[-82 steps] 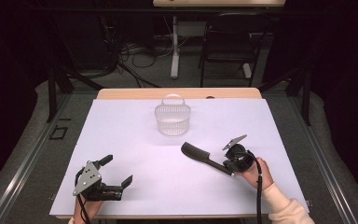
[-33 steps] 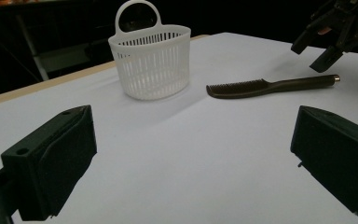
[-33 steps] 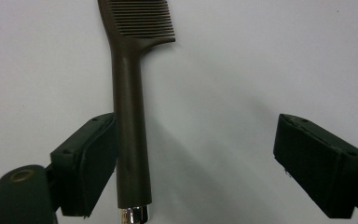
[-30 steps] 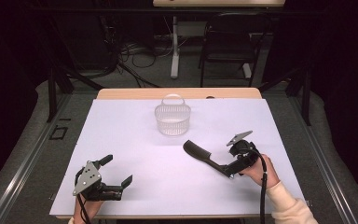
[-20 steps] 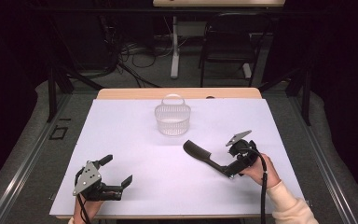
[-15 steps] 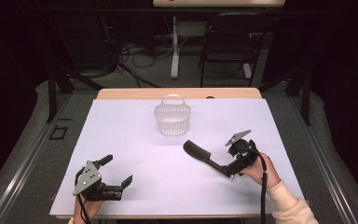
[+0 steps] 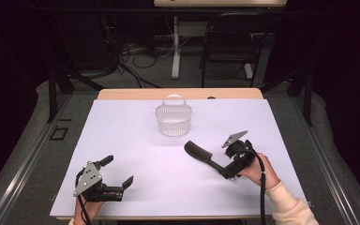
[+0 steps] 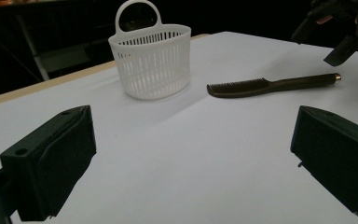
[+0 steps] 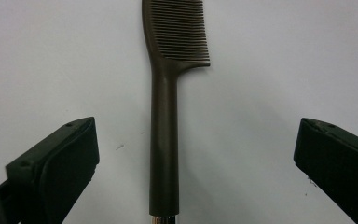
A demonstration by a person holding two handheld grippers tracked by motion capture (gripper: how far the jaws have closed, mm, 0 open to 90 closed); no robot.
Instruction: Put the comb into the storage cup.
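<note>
White table (image 7: pixel 122 136): one comb (image 9: pixel 165 107), one basket (image 7: pixel 173 119) (empty); both grippers' jaws wide open, holding nothing

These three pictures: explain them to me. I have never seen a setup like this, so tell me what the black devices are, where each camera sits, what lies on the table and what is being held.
A person sits at a table covered in white and holds a hand-operated two-jaw gripper in each hand.

The high view looks down from above. The left gripper is at the near left and the right gripper at the near right.

The other two pictures come from cameras riding on the grippers. The black blocks at their bottom corners are that gripper's own jaws.

On the table stand a white slotted basket with a loop handle and, nearer the right gripper, a dark brown comb lying flat.

Nothing is held. Both grippers are open. The comb's handle lies between the right gripper's spread jaws, untouched.
</note>
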